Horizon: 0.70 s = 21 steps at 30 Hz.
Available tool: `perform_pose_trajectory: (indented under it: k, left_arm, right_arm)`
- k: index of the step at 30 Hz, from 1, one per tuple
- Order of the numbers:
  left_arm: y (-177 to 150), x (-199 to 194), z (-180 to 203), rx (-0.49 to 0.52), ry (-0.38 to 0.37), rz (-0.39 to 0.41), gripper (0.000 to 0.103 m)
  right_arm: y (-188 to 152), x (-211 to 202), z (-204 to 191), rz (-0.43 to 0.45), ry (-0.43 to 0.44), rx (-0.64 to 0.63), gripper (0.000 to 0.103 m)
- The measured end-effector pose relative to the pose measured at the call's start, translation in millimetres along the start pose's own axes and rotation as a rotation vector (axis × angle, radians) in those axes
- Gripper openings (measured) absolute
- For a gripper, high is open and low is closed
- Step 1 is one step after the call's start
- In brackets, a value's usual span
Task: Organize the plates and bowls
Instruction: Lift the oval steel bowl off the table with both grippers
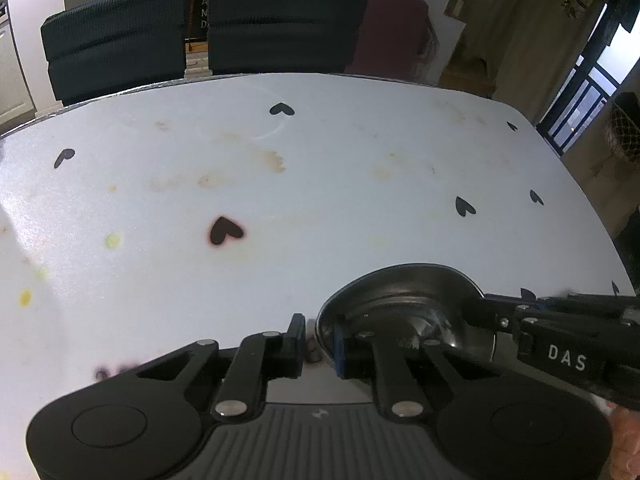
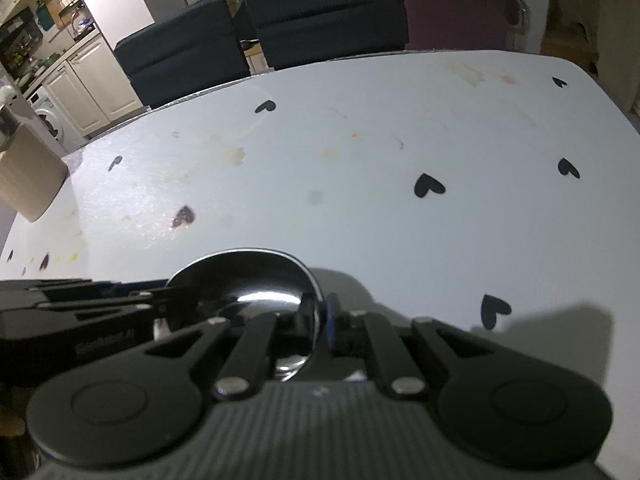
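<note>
A shiny steel bowl sits low over the white heart-print table. My left gripper straddles the bowl's left rim, one finger outside and one inside, with a small gap left between the pads. My right gripper is shut on the bowl's right rim, one finger inside and one outside. Each gripper shows in the other's view: the right at the bowl's right side, the left at its left side.
Two dark chairs stand behind the table's far edge. A beige box sits at the table's far left. The tabletop carries stains and black heart marks. The table's right edge drops off toward a doorway.
</note>
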State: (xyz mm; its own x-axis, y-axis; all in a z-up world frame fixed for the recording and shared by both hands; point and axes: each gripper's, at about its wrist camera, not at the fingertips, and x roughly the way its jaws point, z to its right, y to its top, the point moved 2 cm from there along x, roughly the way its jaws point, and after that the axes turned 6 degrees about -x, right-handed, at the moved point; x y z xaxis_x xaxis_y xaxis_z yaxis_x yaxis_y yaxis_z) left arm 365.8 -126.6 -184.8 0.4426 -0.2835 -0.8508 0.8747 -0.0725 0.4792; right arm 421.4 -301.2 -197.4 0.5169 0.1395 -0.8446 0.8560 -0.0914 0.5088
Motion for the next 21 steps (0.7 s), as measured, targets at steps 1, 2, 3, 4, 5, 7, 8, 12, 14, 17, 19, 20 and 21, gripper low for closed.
perform_pose_trajectory:
  k: [1, 2, 3, 4, 5, 7, 8, 12, 14, 17, 19, 20, 21]
  left_arm:
    - [0, 0, 0, -0.002, -0.001, 0.0, 0.016]
    - [0, 1, 0, -0.003, -0.002, 0.001, 0.016]
    - [0, 1, 1, -0.004, 0.0, 0.001, 0.016]
    - [0, 2, 1, -0.003, 0.001, 0.001, 0.016]
    - [0, 2, 1, -0.003, 0.002, 0.0, 0.016]
    - [0, 3, 1, -0.003, 0.004, -0.004, 0.016]
    - [-1, 4, 1, -0.003, 0.006, -0.005, 0.016]
    - [0, 5, 1, -0.016, 0.008, 0.0, 0.009]
    - [0, 4, 3, -0.01, 0.016, 0.003, 0.009]
    - [2, -1, 3, -0.021, 0.008, 0.019, 0.008]
    - [4, -9, 3, -0.028, -0.001, 0.039, 0.006]
    - [5, -15, 3, -0.032, -0.006, 0.052, 0.006]
    - [7, -21, 4, -0.037, -0.011, 0.066, 0.006]
  right_arm:
    - [0, 0, 1, 0.001, -0.001, 0.0, 0.011]
    - [-1, -1, 1, 0.002, -0.004, 0.001, 0.011]
    - [-1, -1, 2, 0.0, -0.009, 0.004, 0.014]
    - [-2, -2, 2, -0.005, -0.014, 0.01, 0.02]
    - [-2, -1, 4, -0.018, -0.019, 0.015, 0.022]
    - [-3, -2, 4, -0.045, -0.026, 0.014, 0.024]
    - [-4, -2, 4, -0.055, -0.022, 0.012, 0.024]
    - [-6, -5, -1, -0.064, 0.009, -0.01, 0.014]
    - [-6, -6, -3, -0.057, 0.01, -0.018, 0.009]
    - [-6, -9, -5, -0.044, -0.001, -0.026, 0.008]
    - [-5, -13, -5, -0.026, 0.0, -0.016, 0.007]
    - [-5, -15, -4, -0.015, 0.0, -0.014, 0.007]
    - [-4, -19, -4, 0.001, 0.0, -0.01, 0.006]
